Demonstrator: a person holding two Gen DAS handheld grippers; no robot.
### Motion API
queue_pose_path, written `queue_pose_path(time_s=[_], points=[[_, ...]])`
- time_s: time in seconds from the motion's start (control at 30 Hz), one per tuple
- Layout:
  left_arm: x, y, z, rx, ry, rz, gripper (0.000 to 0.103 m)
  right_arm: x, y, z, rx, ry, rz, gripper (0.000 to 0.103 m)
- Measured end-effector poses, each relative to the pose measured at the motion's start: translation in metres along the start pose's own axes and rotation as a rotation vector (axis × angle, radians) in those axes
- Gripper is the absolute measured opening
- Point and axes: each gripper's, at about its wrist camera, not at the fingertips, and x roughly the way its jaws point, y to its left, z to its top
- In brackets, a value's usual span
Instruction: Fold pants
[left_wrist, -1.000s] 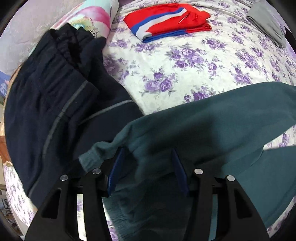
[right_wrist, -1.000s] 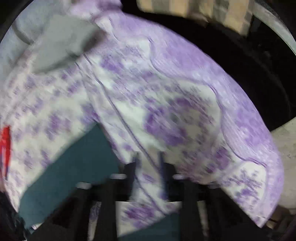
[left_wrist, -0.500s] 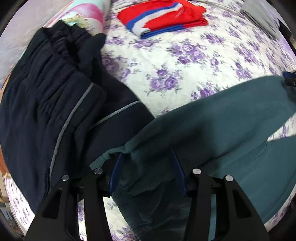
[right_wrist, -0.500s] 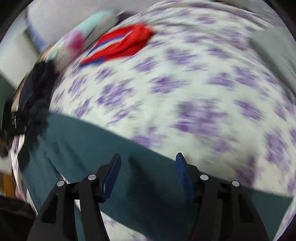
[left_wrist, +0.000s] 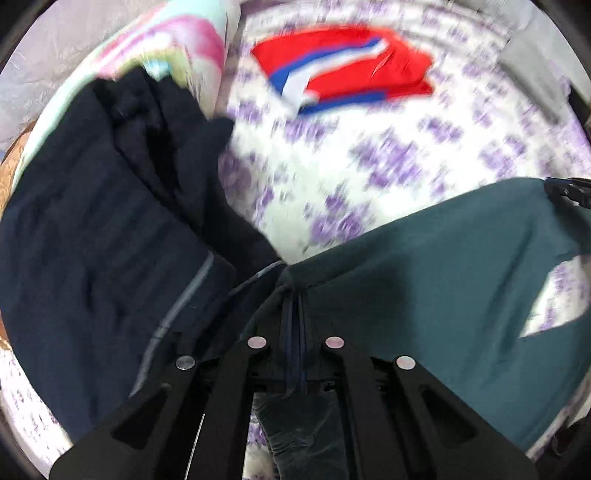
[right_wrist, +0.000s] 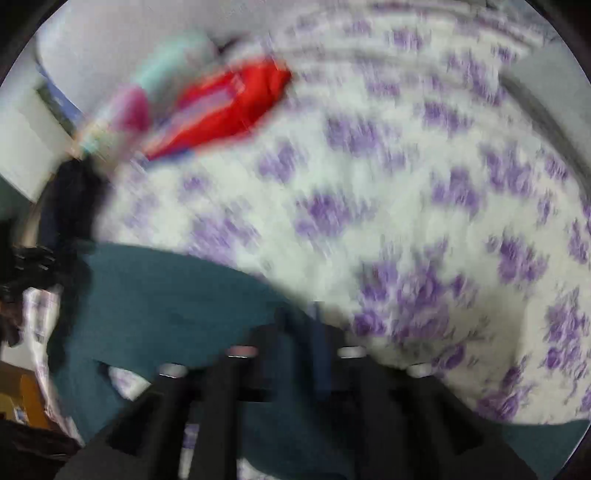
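The teal pants (left_wrist: 436, 280) lie spread across the bed (left_wrist: 369, 166), their near corner overlapping dark navy pants (left_wrist: 92, 240) at the left. The left gripper (left_wrist: 295, 314) is clenched on the teal pants' corner, cloth bunched between its 2 blue fingers. The right gripper (right_wrist: 306, 332) sits over the pants' far edge, its jaws just closing with cloth between them; blur hides whether they pinch it. Folded red shorts (left_wrist: 343, 66) rest well apart beyond, beside a pastel pillow (left_wrist: 177, 48)

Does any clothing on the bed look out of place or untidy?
Yes. The dark navy garment lies crumpled in a heap beside the teal pants, unlike the neatly folded red garment.
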Motion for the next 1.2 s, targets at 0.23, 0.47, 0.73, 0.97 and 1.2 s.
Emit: queue_pose_path(time_s=[0.23, 0.47, 0.73, 0.97, 1.2], points=[[-0.008, 0.001, -0.01, -0.021, -0.051, -0.036, 0.002, -0.035, -0.002, -0.003, -0.013, -0.103, -0.029, 0.059], [-0.02, -0.003, -0.017, -0.052, -0.086, -0.042, 0.002, 0.018, 0.02, -0.001, -0.1, 0.038, 0.027, 0.017], [-0.082, 0.007, -0.045, -0.108, -0.197, -0.129, 0.002, -0.106, 0.027, -0.036, -0.096, -0.166, 0.176, 0.004], [-0.115, -0.006, -0.128, -0.098, -0.204, -0.217, 0.002, -0.136, 0.061, -0.155, -0.077, -0.09, 0.244, 0.004], [-0.057, -0.001, -0.2, -0.197, 0.036, -0.24, 0.002, -0.063, 0.065, -0.233, 0.141, 0.094, 0.196, 0.022]])
